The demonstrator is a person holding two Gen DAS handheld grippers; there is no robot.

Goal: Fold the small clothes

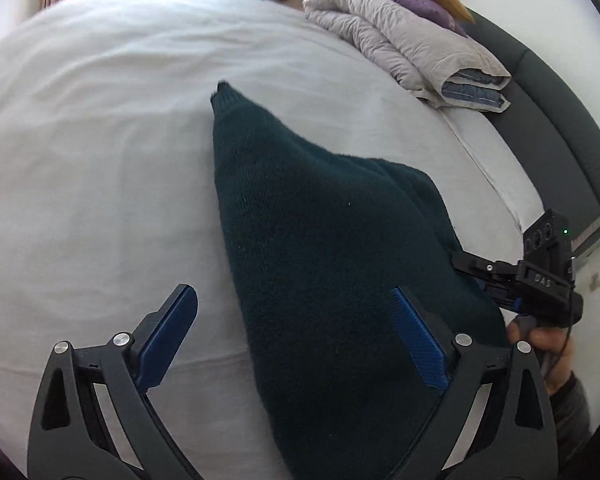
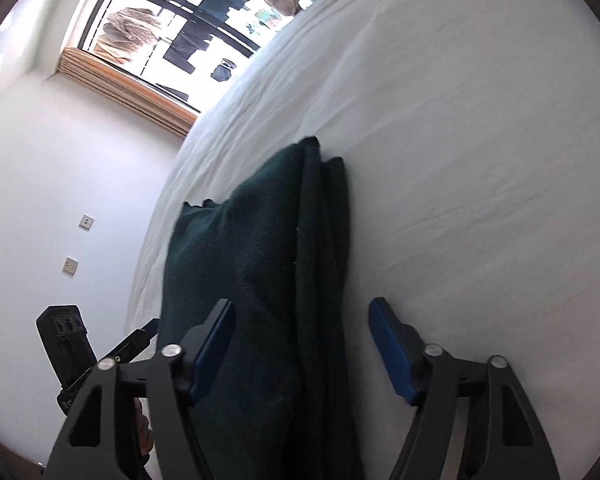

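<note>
- Both tongs stand apart and grip nothing: my left tongs (image 1: 296,336) gape wide, my right tongs (image 2: 302,350) about half open, straddling the cloth without pressing it.
- One dark green knit garment (image 1: 320,240) lies folded on the white bed (image 1: 100,160).
- It looks soft, thick, limp and fairly light; I'd pinch through all layers at a near corner.

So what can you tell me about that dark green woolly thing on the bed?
The dark green sweater looks like thick, fuzzy knit wool. It lies folded in layers on the white bed sheet, narrowing to a point at its far end; stacked edges show in the right wrist view. Both grippers stand open around its near end. Whether the blue fingers touch it cannot be told.
</note>
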